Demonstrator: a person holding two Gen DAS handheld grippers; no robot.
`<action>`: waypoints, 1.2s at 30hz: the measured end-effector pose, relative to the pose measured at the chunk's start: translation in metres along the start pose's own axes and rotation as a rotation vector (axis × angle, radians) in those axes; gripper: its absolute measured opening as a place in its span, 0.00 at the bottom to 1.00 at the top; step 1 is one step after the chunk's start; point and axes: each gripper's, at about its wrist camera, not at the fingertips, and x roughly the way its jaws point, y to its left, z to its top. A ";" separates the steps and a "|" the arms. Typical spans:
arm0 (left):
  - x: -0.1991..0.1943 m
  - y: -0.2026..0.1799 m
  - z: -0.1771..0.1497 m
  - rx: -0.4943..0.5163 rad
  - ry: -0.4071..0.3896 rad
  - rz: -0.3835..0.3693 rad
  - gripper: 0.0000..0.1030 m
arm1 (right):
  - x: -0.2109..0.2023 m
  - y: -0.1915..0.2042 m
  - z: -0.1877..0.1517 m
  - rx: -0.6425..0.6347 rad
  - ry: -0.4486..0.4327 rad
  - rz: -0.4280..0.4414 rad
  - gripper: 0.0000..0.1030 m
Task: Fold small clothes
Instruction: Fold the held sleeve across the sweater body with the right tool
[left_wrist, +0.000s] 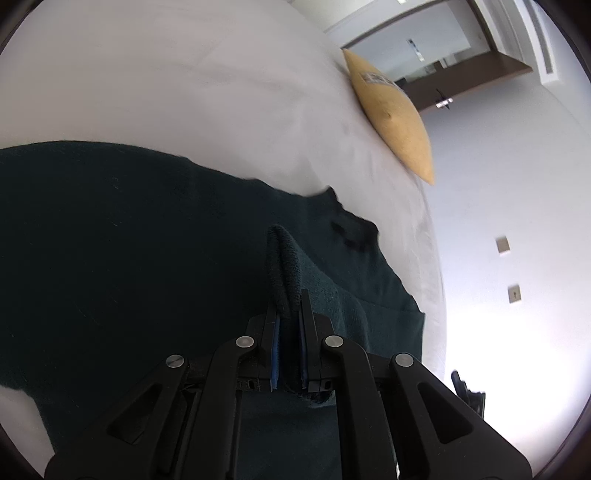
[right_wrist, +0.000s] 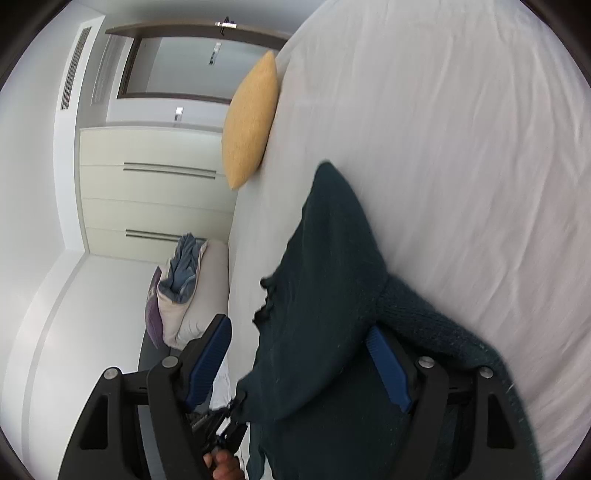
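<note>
A dark green knitted garment (left_wrist: 110, 240) lies on the white bed sheet (left_wrist: 166, 74). My left gripper (left_wrist: 289, 306) is shut on a pinched fold of this garment, which sticks up between the blue pads (left_wrist: 275, 354). In the right wrist view the same garment (right_wrist: 325, 295) hangs lifted over the white sheet (right_wrist: 461, 147). My right gripper (right_wrist: 301, 332) is open, its blue pads (right_wrist: 208, 354) wide apart, with the cloth draped between and over the jaws, not pinched.
A yellow cushion (right_wrist: 251, 122) leans at the bed's edge, also seen in the left wrist view (left_wrist: 395, 114). A pile of pillows and blue cloth (right_wrist: 181, 280) sits beside the bed. White drawers (right_wrist: 147, 192) and a doorway (right_wrist: 184, 59) stand behind.
</note>
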 end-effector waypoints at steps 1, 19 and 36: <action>-0.001 0.004 0.001 -0.004 -0.005 0.002 0.06 | 0.004 -0.001 -0.002 0.016 0.011 0.011 0.78; 0.021 0.029 -0.016 -0.009 0.030 0.057 0.07 | 0.003 -0.012 0.008 -0.021 -0.033 -0.015 0.74; -0.037 -0.006 -0.039 0.182 -0.078 0.319 0.10 | -0.012 0.059 0.031 -0.329 0.045 -0.149 0.77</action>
